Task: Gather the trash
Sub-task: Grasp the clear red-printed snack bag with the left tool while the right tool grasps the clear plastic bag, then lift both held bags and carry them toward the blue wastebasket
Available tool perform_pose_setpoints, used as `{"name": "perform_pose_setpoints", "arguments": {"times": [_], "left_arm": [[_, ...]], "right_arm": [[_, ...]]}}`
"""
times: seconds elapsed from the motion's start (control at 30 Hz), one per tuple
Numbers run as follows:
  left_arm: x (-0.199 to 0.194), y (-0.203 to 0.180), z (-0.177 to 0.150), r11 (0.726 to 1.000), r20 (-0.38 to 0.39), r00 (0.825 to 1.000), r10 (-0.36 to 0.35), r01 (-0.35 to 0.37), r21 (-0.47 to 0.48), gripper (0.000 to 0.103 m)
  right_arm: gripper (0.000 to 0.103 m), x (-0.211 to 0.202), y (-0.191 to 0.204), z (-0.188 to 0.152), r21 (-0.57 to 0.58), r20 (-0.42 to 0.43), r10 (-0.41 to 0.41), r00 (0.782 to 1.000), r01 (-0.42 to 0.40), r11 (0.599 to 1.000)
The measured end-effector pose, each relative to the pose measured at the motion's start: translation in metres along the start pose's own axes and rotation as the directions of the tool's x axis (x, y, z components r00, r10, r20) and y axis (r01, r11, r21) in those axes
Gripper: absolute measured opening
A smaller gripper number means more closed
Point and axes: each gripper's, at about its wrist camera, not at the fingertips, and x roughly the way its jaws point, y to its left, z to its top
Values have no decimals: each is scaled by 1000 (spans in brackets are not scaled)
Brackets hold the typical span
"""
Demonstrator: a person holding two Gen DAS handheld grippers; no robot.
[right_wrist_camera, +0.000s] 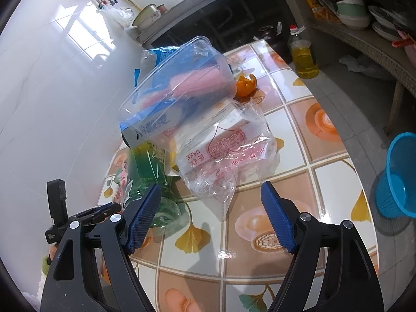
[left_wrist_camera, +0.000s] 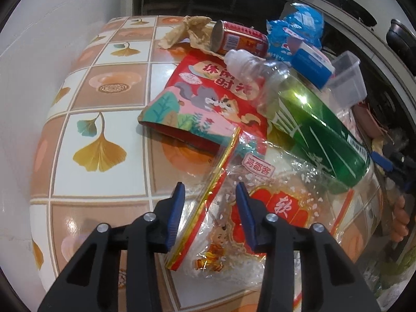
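Observation:
A pile of trash lies on the tiled table point(left_wrist_camera: 104, 130). In the left wrist view my left gripper point(left_wrist_camera: 210, 192) is open, its fingers astride the edge of a clear snack bag with red print point(left_wrist_camera: 260, 208). Beyond lie a red squirrel snack bag point(left_wrist_camera: 205, 104), a green plastic bottle point(left_wrist_camera: 306, 114), a red can point(left_wrist_camera: 239, 39), crumpled brown paper point(left_wrist_camera: 187, 31) and blue wrappers point(left_wrist_camera: 293, 31). In the right wrist view my right gripper point(right_wrist_camera: 208, 200) is open and empty, just short of a clear cake bag point(right_wrist_camera: 226, 150). A clear plastic tub point(right_wrist_camera: 179, 83) rests on a blue box point(right_wrist_camera: 150, 127).
A blue trash basket point(right_wrist_camera: 397, 176) stands on the floor right of the table point(right_wrist_camera: 312, 156). An oil bottle point(right_wrist_camera: 303, 54) and dark jar point(right_wrist_camera: 270, 36) stand beyond the far edge. Orange peel point(right_wrist_camera: 245, 85) lies behind the tub. A white tiled wall point(right_wrist_camera: 52, 91) runs along the left.

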Motion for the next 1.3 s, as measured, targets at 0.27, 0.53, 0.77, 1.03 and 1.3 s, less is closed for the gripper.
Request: {"name": "perform_pose_setpoints", "arguments": {"times": [0.27, 0.53, 0.77, 1.03, 1.3], "left_arm": [[-8, -13, -19, 998, 7, 998, 67, -67, 8, 30], [-20, -13, -43, 996, 17, 997, 76, -75, -50, 13], [-27, -12, -55, 995, 28, 997, 68, -65, -75, 11], [-28, -11, -57, 995, 45, 997, 59, -56, -80, 10], [-29, -12, -59, 995, 59, 996, 64, -59, -75, 10]], "right_arm": [[68, 3, -1, 5, 25, -28, -28, 999, 29, 999], [60, 20, -18, 12, 171, -87, 6, 996, 9, 985], [60, 26, -30, 12, 268, -103, 52, 993, -23, 963], [49, 47, -52, 14, 409, -114, 126, 986, -69, 910], [34, 62, -59, 18, 462, -116, 147, 982, -78, 883]]}}
